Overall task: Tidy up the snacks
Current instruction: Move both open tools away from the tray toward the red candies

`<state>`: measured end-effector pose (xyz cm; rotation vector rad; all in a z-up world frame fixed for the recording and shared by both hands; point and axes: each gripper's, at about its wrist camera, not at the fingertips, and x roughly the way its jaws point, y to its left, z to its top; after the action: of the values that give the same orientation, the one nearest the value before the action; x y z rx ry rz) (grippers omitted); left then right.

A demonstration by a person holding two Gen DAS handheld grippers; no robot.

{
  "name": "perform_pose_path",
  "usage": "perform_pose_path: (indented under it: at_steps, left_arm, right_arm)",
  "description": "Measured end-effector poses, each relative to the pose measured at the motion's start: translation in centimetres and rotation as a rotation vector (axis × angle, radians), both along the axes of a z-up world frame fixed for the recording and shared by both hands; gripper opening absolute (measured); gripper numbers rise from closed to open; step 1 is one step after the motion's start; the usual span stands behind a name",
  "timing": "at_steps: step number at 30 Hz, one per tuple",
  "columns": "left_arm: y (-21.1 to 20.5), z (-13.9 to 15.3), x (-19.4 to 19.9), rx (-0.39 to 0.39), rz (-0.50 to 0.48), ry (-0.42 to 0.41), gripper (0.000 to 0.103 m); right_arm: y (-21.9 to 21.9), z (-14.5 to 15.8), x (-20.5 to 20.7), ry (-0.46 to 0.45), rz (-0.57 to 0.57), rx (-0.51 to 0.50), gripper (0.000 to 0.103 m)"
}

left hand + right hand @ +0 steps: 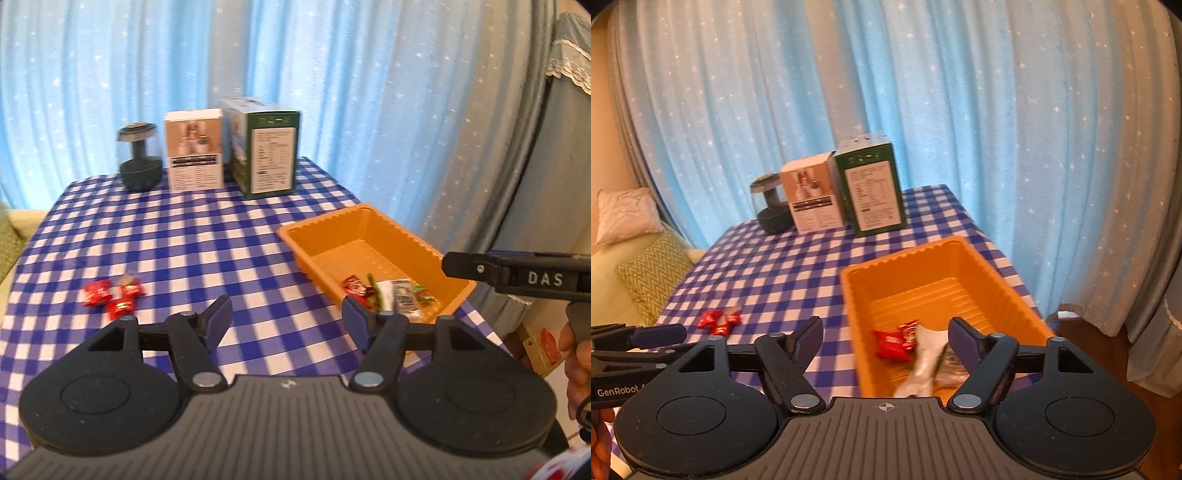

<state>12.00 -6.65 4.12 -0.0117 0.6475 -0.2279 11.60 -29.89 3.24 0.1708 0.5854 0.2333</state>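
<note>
On the checked worktop [184, 240], three red snacks [112, 295] lie left of the orange tray [997, 280], which holds more snacks [897, 341]. Left gripper [286, 321] and right gripper [884, 338] both have fingers wide apart, holding nothing.

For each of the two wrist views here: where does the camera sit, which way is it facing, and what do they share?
Left wrist: on the left gripper, open above the checked table, facing the curtain; the right gripper and a hand show at right.
Right wrist: on the right gripper, open over the orange tray; the left gripper enters at left.
Shared: tray, red snacks, two boxes.
</note>
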Motion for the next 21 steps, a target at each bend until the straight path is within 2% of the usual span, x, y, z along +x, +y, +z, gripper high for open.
perform_pose_path:
  at_steps: [8,21]
  left_arm:
    - [3.7,0.5,-1.7,0.029,0.087,-0.015,0.07]
    - [9.4,-1.0,-2.3,0.053,0.188,0.005,0.072]
  right_arm:
    - [4.0,-0.3,-0.9,0.011,0.073,0.004,0.077]
    - [9.8,-0.9,0.0,0.015,0.175,-0.02,0.077]
